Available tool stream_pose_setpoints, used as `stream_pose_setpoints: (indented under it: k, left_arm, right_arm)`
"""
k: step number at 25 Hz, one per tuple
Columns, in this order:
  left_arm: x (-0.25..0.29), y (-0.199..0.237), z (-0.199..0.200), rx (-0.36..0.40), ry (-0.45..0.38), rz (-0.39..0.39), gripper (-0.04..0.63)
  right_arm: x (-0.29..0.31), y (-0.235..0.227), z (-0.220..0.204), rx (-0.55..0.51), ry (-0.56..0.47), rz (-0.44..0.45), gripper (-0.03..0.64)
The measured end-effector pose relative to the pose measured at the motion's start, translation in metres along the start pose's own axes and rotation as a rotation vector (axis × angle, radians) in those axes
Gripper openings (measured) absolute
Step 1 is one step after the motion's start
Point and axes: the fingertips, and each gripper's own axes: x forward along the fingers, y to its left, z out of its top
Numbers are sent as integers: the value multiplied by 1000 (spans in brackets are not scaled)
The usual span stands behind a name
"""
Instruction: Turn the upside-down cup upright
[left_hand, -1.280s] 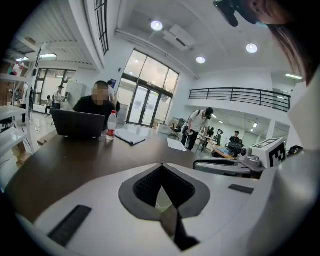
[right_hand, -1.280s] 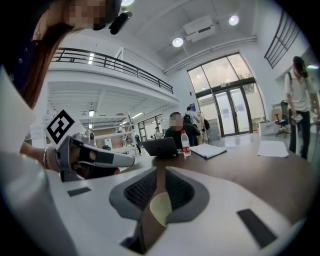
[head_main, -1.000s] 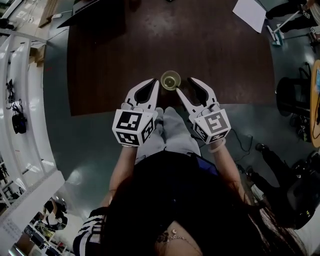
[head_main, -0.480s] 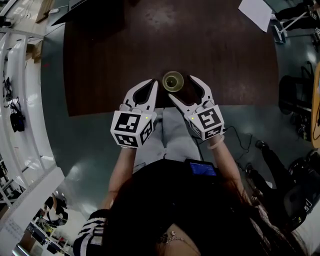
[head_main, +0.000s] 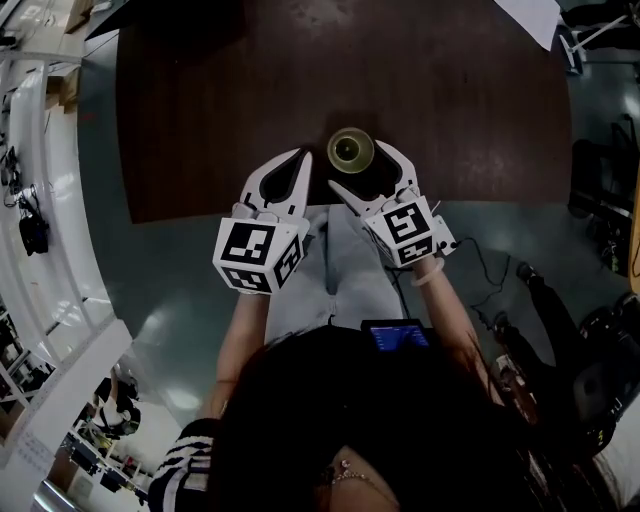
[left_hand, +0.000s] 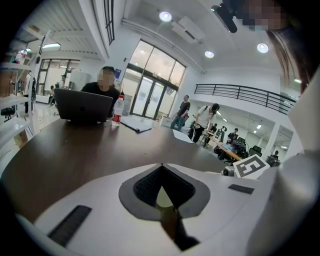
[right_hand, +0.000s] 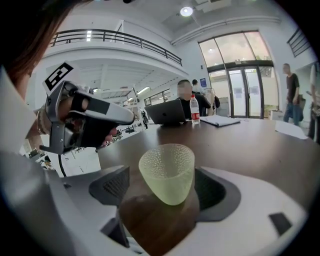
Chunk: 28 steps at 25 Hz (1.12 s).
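A pale green, dimpled cup (head_main: 351, 150) stands upright, mouth up, on the dark wooden table (head_main: 200, 100) near its front edge. My right gripper (head_main: 360, 168) is open, its jaws have just been opening, and the cup (right_hand: 166, 172) stands between them with a gap to each pad. My left gripper (head_main: 298, 165) is shut and empty, just left of the cup. The left gripper view shows its jaws (left_hand: 162, 192) closed together over the table. It appears in the right gripper view as the left gripper (right_hand: 87, 117), held by a hand.
At the table's far end a person sits behind a laptop (left_hand: 82, 106), with a bottle (left_hand: 117, 111) and papers beside it. A white sheet (head_main: 535, 15) lies at the far right corner. Chairs and cables stand on the floor to the right.
The right gripper's jaws have spread wide and now stand on either side of the cup, having come down toward the table. The left gripper has shifted only slightly, still shut.
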Motion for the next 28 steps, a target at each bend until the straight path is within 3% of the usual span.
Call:
stream_pose_setpoints:
  k: [9, 28]
  left_arm:
    - [1, 10, -23, -25, 47, 28, 3]
    - [-10, 16, -28, -49, 47, 35, 3]
  right_arm:
    - [10, -10, -7, 45, -2, -16, 387]
    - [14, -6, -4, 41, -19, -9, 371]
